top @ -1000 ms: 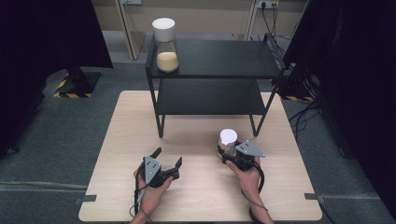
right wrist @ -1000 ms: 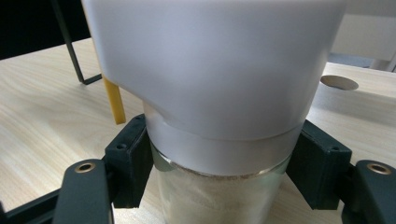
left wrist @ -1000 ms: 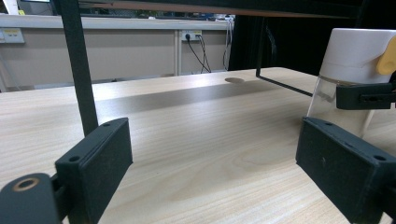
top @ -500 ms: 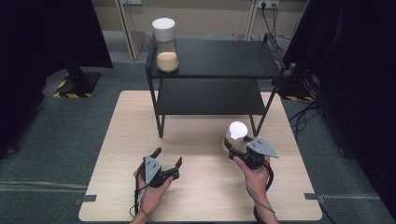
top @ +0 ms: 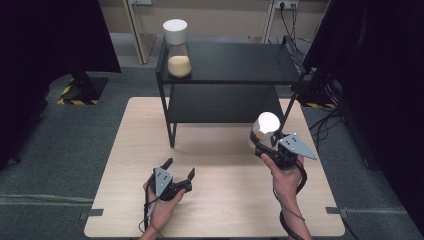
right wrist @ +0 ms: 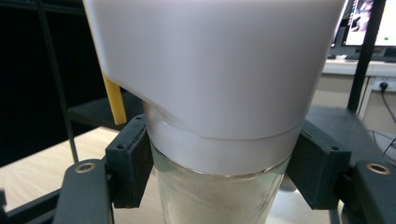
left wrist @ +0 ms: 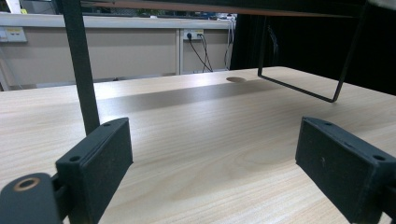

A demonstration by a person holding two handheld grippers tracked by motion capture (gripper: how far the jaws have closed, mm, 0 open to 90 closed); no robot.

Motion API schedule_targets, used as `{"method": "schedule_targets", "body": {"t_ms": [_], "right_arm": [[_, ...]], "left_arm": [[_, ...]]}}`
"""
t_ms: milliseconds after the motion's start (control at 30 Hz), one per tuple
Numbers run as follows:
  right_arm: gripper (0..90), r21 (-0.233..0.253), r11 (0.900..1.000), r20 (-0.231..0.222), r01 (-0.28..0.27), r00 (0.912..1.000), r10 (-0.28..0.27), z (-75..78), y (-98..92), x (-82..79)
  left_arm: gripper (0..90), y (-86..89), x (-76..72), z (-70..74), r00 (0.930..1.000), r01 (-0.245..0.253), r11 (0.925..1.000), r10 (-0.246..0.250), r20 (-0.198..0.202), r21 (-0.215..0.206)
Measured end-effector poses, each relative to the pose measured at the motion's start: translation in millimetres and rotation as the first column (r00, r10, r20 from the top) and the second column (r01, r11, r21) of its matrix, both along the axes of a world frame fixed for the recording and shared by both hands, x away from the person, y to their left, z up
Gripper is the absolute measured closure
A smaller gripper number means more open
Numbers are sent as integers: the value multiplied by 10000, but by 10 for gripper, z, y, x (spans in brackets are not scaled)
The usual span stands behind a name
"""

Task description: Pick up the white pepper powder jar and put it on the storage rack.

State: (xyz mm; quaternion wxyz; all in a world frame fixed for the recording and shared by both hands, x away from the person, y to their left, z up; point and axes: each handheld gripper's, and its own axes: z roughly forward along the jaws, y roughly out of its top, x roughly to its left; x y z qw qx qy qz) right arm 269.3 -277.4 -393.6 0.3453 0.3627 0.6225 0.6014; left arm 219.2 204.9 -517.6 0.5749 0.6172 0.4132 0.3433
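A glass jar (top: pixel 264 129) with a white lid and pale powder inside hangs above the table's right side, in front of the rack's right leg. My right gripper (top: pixel 260 145) is shut on it just below the lid. Up close in the right gripper view, both jaws press on the jar (right wrist: pixel 219 93) at the lid's lower edge, with my right gripper (right wrist: pixel 219 170) around the glass. My left gripper (top: pixel 180 168) rests low on the wooden table (top: pixel 215 210) near the front, open. In the left gripper view, nothing lies between the jaws of my left gripper (left wrist: pixel 219 168).
A black two-level metal rack (top: pixel 235 62) stands at the table's far edge. A second white-lidded jar (top: pixel 177 47) of tan powder stands on its top level at the left. The rack's leg (left wrist: pixel 79 65) rises just ahead of my left gripper. Cables lie on the floor at right.
My right gripper has lifted the jar off the table and carried it up and slightly right. The left gripper has stayed put.
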Motion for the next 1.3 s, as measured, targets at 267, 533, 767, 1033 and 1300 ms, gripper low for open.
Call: {"method": "schedule_targets", "body": {"t_ms": [267,533,767,1033,1300], "right_arm": [[308,208,9995,354,221,9991,-228,248,-37,32],[308,381,9986,697,365,9968,-391,472,-52,60],[308,474,9982,1005,377,9940,-423,691,-48,89],[308,464,9979,1271,442,9906,-498,989,-8,151],[308,536,9974,1429,485,9882,-557,1276,42,245]], "left_arm": [[104,0,1,0,10000,-12,10000,12,-14,-22],[104,-4,2,-1,10000,-23,10000,23,-15,-52],[105,-6,3,3,10000,-40,10000,40,-45,-52],[106,-5,5,6,10000,-37,10000,37,-61,-48],[106,-2,7,8,10000,-35,10000,34,-83,-73]]}}
